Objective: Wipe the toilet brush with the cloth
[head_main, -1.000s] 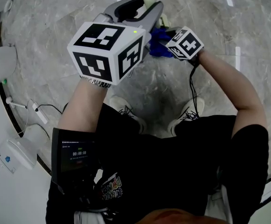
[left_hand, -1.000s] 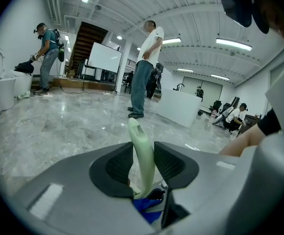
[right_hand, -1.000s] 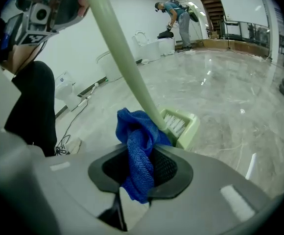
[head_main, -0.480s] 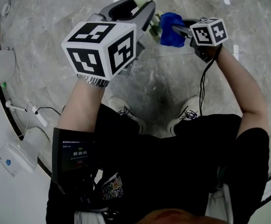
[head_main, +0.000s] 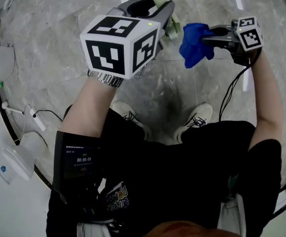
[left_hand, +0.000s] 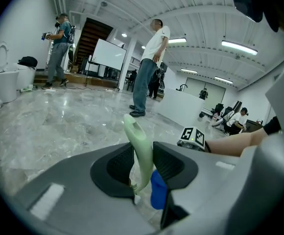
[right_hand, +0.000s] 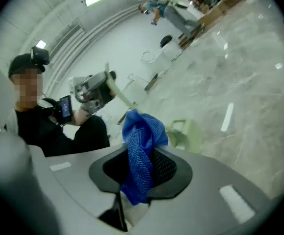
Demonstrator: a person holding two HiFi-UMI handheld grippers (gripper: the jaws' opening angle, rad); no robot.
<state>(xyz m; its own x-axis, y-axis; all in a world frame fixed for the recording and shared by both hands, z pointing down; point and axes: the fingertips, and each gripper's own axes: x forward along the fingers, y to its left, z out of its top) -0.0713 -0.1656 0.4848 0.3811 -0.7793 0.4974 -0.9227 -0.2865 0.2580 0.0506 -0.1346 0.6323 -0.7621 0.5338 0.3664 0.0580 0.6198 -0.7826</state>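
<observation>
Head view: the cloth (head_main: 195,44), pinched by the right gripper (head_main: 217,37), has been drawn off the brush (head_main: 171,28); one wipe is judged done. Left gripper view: the left gripper (left_hand: 143,155) has just been closed tighter on the brush. Right gripper view: cloth clamped

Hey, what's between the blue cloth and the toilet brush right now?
Nothing; the head view shows a narrow bare gap between the cloth and the brush.

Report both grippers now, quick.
Left gripper: closed on the brush, its jaws having just closed further.
Right gripper: closed on the cloth.
</observation>
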